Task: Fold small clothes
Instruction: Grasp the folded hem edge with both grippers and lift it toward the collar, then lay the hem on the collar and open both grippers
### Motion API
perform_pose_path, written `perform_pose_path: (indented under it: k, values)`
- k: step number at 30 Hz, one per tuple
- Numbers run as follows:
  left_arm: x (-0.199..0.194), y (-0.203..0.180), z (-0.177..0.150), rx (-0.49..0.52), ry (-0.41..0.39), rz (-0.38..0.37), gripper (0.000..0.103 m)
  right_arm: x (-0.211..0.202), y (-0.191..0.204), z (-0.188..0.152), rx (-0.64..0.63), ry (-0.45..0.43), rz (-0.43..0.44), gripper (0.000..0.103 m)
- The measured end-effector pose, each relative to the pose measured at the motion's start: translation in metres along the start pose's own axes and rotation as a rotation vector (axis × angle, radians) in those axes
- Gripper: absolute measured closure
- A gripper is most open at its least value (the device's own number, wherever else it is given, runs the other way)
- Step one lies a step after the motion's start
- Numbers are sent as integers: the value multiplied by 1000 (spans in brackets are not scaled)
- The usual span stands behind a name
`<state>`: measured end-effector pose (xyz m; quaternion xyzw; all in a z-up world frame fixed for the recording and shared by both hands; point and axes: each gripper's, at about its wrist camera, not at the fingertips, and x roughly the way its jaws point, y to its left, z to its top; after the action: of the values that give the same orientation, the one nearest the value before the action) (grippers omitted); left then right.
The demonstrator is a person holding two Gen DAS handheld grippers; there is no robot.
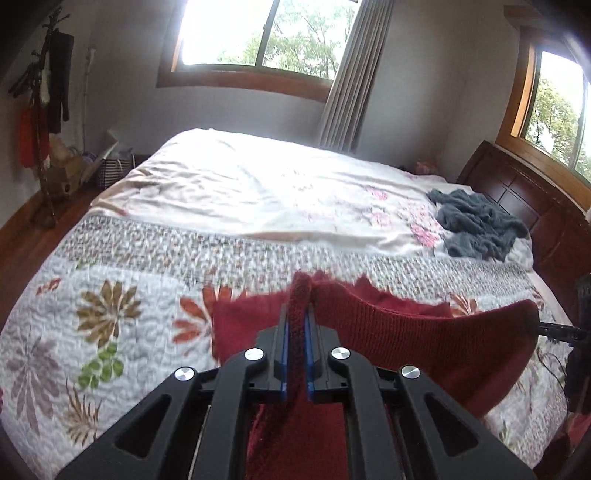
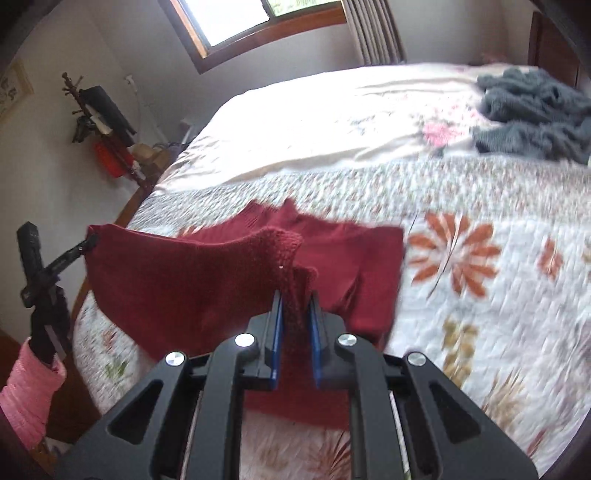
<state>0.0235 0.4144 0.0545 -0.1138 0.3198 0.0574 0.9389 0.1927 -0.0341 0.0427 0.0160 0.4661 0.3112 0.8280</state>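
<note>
While both pinched the red knit garment [image 1: 406,332] above the bed [image 1: 110,295], left hand-held gripper [image 1: 296,314] and right hand-held gripper [image 2: 296,299] stretched its edge.

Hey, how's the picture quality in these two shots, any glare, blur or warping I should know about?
Left wrist view: the window is blown out and glare washes the pale sheet; the red knit garment smears at its far edge. Right wrist view: motion blur streaks the floral quilt, while the right tongs stay sharp. Both views bend the room and darken at the corners.

Window [image 1: 258,33] daylight overexposes the bed [image 1: 229,184]; fisheye edges dark, slight motion blur.
</note>
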Motion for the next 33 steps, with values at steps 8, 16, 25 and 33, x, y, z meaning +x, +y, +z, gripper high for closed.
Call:
perform_pose_path:
  k: [8,16,25,33]
  values:
    - [90,24,59,-60,5,60,97,70,-35,78,79,17,-71,92]
    - [187,39,45,-59,153,128,97,156,-64,93,147,128,-130,92]
    - [245,54,18,-102,280,193,85,208,-91,80,233,200,-222,74]
    - [217,79,6,-198,278,208,71,176,-107,50,297,167,-160,71]
